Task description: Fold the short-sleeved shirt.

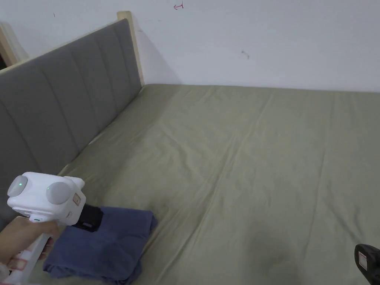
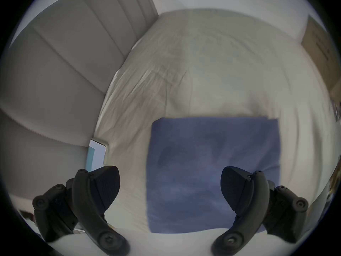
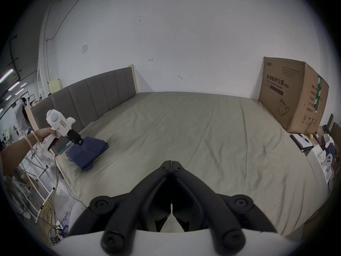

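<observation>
A: Blue cotton shirt (image 2: pixel 214 173) — already a folded square, lying flat on the olive bed sheet (image 1: pixel 241 167) just ahead of and below the left tongs (image 2: pixel 169 188).

B: Left tongs state?

A: Jaws spread wide apart, nothing between them. One jaw over the shirt's near edge, the other off its side over bare sheet. Can't tell if they touch the cloth.

B: Right tongs (image 3: pixel 171 163)?

A: Jaws pressed together, empty, held well off to the shirt's far side, over bare sheet. Shirt sits far to their left.

B: So what step?

A: Looks like folding's done, or one last tidy. Judgement only. Seen from the right tongs, the stack's edges look a bit lumpy.

B: How to do it well?

A: If tidying: left tongs come down flat, press or nip the loose edge only, don't drag, or the layers slide apart. Lift straight up when letting go. Tablet (image 2: pixel 96 154) lies beside the left jaw, near the headboard (image 1: pixel 55 111); steer clear.

B: Right tongs needed?

A: Probably not. Could pin the far corner if the stack shifts.
</observation>
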`<action>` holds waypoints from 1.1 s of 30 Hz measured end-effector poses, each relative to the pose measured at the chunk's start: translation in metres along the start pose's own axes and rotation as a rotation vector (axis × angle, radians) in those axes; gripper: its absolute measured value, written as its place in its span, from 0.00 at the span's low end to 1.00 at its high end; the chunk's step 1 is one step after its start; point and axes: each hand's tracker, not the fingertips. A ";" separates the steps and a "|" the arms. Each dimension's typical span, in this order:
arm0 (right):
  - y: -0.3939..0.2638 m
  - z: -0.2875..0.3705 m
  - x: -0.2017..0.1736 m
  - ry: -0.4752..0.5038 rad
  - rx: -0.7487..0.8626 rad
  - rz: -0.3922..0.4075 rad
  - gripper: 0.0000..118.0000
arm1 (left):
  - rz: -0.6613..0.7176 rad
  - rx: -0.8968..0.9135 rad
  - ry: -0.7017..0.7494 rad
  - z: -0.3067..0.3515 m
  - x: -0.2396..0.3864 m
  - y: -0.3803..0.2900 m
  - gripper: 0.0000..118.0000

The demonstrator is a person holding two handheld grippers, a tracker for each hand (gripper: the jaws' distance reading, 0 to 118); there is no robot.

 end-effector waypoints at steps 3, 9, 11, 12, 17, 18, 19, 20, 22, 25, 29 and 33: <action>0.000 0.005 0.004 -0.007 0.011 0.004 0.00 | 0.065 0.077 -0.078 0.031 0.020 -0.003 0.34; 0.004 0.019 0.022 -0.061 0.062 -0.005 0.00 | 0.022 0.359 -0.107 0.118 0.099 -0.032 0.00; 0.009 0.025 0.029 -0.080 0.095 -0.016 0.00 | 0.029 0.466 -0.140 0.156 0.132 -0.053 0.00; 0.013 0.027 0.032 -0.093 0.097 -0.010 0.00 | 0.049 0.494 -0.179 0.170 0.144 -0.060 0.00; 0.042 0.047 0.048 -0.163 0.179 0.020 0.00 | 0.018 0.693 -0.234 0.240 0.208 -0.093 0.00; 0.045 0.049 0.055 -0.164 0.205 0.012 0.00 | 0.018 0.725 -0.213 0.254 0.221 -0.097 0.00; 0.053 0.051 0.059 -0.168 0.198 0.012 0.00 | 0.013 0.753 -0.214 0.269 0.234 -0.100 0.00; 0.062 0.055 0.062 -0.175 0.207 0.009 0.00 | 0.045 0.806 -0.258 0.283 0.242 -0.105 0.00; 0.083 0.063 0.067 -0.187 0.231 0.019 0.00 | 0.057 0.835 -0.312 0.305 0.257 -0.108 0.00; 0.107 0.074 0.072 -0.223 0.296 0.056 0.00 | 0.048 0.904 -0.287 0.326 0.276 -0.106 0.00; 0.122 0.081 0.076 -0.270 0.252 0.048 0.00 | -0.029 0.961 -0.167 0.349 0.309 -0.110 0.00; 0.115 0.088 0.077 -0.303 0.286 0.022 0.00 | 0.038 0.957 -0.243 0.356 0.324 -0.109 0.01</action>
